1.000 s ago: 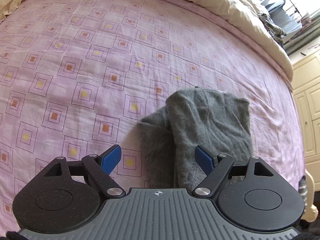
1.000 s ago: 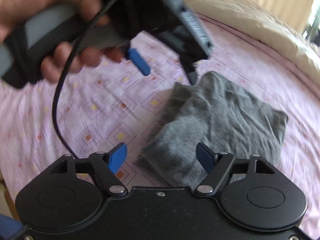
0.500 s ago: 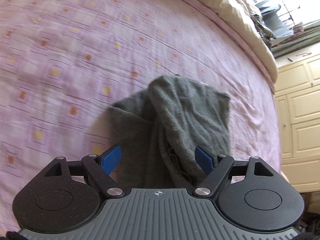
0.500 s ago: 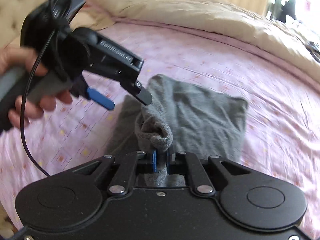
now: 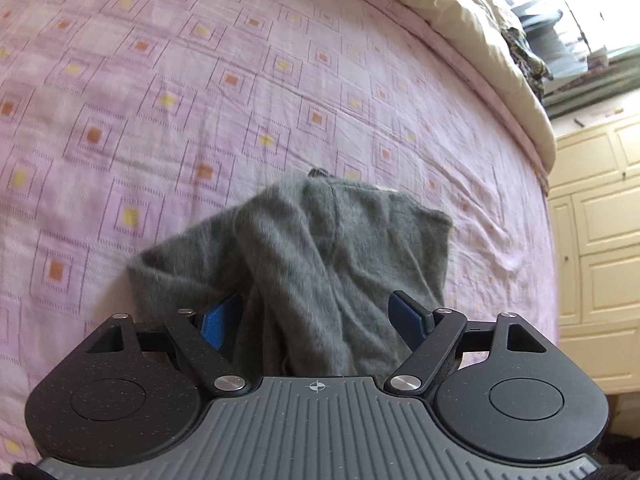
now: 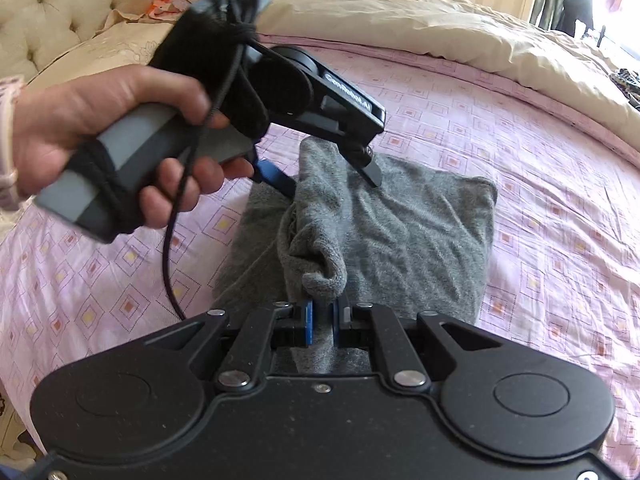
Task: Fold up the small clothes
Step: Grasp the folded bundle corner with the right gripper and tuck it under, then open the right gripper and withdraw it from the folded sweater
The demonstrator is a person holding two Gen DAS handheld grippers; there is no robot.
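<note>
Nearest in the right wrist view, the right gripper is clenched on a bunched fold of the grey garment, the two blue pads drawn almost together with a thick roll of knit standing up just beyond them. The rest of the garment lies partly folded on the pink patterned bedsheet, one layer doubled over another, its far right corner flat on the sheet. Just beyond the pinched fold, a hand grips the grey handle of the left gripper, which comes in from the left with a black cable looped around it; its jaws are spread wide, one blue finger at the garment's left edge and the dark one pressing down onto the cloth near its far edge. From the left wrist view, the left gripper straddles a raised ridge of the garment, the blue fingers well apart on either side, the left one partly tucked under a fold. Farther back lie a cream duvet along the bed's far side, a tufted headboard, and cream cabinets beside the bed.
</note>
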